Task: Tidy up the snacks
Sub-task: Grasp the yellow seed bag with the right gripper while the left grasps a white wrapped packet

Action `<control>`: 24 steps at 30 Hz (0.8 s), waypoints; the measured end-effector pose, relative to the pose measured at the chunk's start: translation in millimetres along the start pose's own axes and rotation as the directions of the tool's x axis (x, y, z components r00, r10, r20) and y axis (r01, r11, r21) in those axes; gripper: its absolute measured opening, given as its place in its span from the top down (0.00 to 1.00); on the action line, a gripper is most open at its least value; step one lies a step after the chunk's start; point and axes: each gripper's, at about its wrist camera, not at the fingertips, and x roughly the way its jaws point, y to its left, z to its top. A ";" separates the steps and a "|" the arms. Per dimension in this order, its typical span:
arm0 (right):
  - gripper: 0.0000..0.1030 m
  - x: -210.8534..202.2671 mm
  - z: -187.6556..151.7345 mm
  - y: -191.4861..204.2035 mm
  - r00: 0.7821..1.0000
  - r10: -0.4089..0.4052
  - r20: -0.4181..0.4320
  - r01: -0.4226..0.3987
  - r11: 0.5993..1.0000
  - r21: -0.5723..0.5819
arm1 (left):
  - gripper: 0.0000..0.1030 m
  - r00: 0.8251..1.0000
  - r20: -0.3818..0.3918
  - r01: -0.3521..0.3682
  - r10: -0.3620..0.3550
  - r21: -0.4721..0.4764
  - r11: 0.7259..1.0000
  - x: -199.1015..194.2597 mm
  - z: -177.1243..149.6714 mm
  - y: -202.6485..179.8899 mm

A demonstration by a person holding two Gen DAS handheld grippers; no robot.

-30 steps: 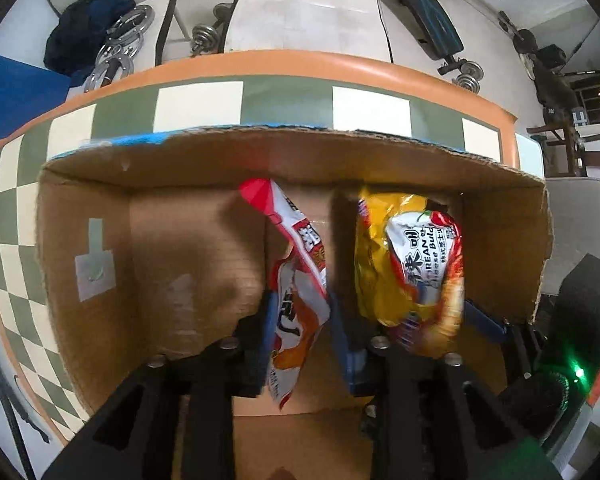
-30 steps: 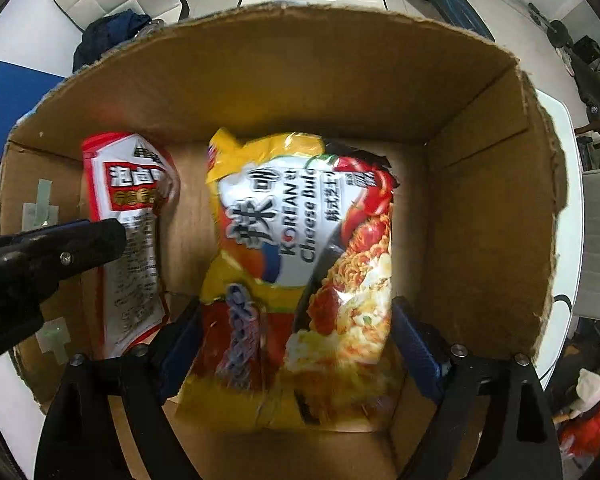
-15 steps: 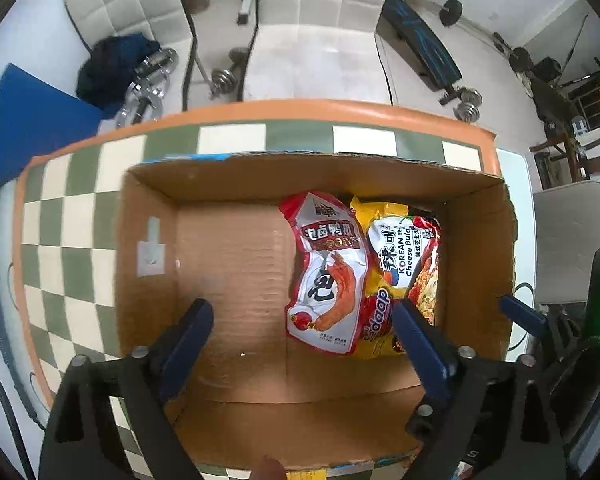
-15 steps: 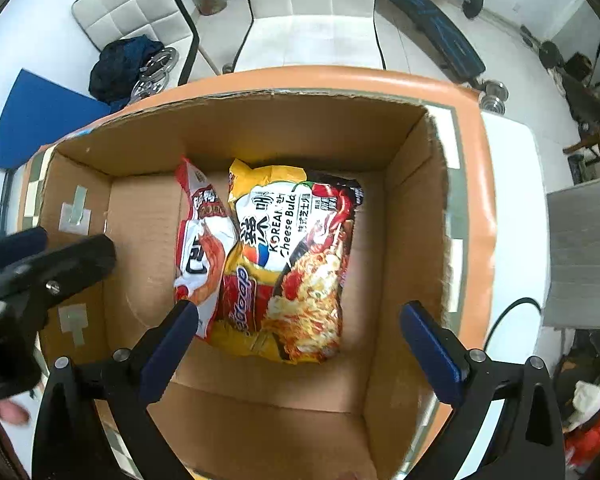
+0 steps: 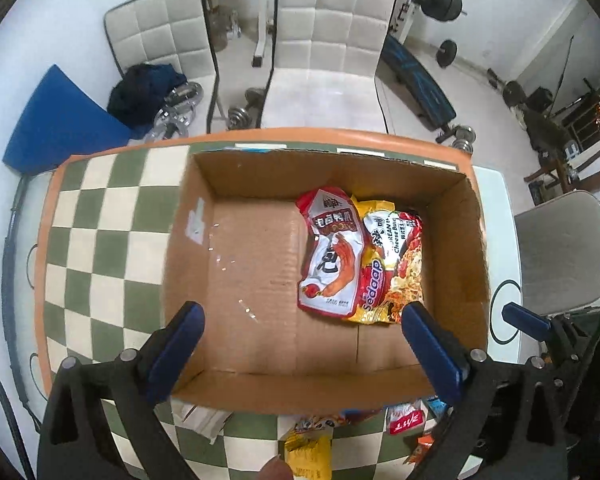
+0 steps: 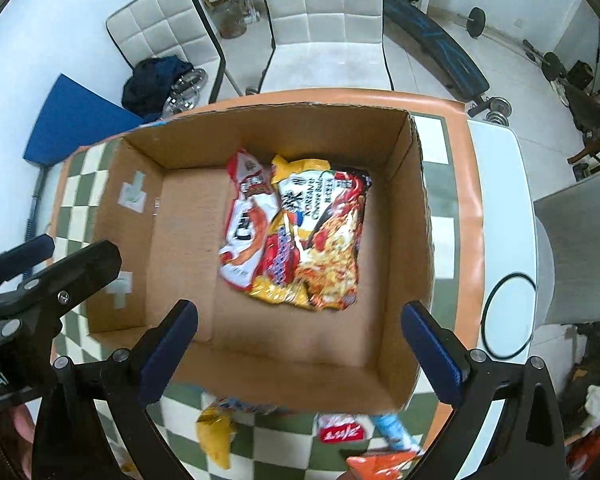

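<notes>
Bright, even indoor light, strong fisheye bending at dark rims, right wrist view seemingly slightly motion-blurred

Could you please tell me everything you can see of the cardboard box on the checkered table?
The box is plain brown corrugated cardboard, open at the top with rough-cut rims and pale tape patches on its left wall. It sits upright on the checkered table. Two snack packets lie flat on its floor toward the right side, a red-and-white one overlapping a yellow noodle pack; the rest of the floor is bare. Neither claw touches it.
</notes>
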 end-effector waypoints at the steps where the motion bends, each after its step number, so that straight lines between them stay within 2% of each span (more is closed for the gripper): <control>1: 0.00 -5.1 -5.0 1.5 1.000 0.008 0.007 -0.008 1.000 0.007 | 0.02 1.000 0.016 -0.003 0.003 0.000 1.000 -5.8 -4.6 3.1; 6: 0.00 -22.7 -42.4 6.0 0.995 0.095 0.010 -0.096 0.992 0.084 | 0.02 0.993 0.102 -0.060 0.060 -0.003 0.998 -37.2 -42.0 32.5; 9: 0.00 -15.5 -73.8 13.6 0.990 0.136 -0.034 -0.131 0.984 0.120 | 0.02 0.989 0.099 -0.110 0.109 0.004 0.994 -37.5 -71.6 55.3; 14: 0.00 33.5 -125.8 25.8 0.961 0.217 -0.169 -0.182 0.963 0.200 | 0.02 0.987 -0.015 -0.161 0.162 0.033 0.986 -0.8 -116.5 96.5; 18: 0.01 72.7 -156.7 31.7 0.942 0.229 -0.247 -0.173 0.958 0.231 | 0.02 0.978 -0.112 -0.175 0.177 0.033 0.984 37.4 -142.2 123.6; 21: 0.03 102.2 -174.8 31.0 0.928 0.228 -0.296 -0.153 0.954 0.256 | 0.02 0.970 -0.162 -0.174 0.182 0.062 0.983 64.5 -152.3 129.7; 24: 0.11 122.1 -188.3 30.2 0.911 0.247 -0.331 -0.150 0.945 0.291 | 0.02 0.965 -0.196 -0.153 0.173 0.114 0.982 85.3 -158.0 125.0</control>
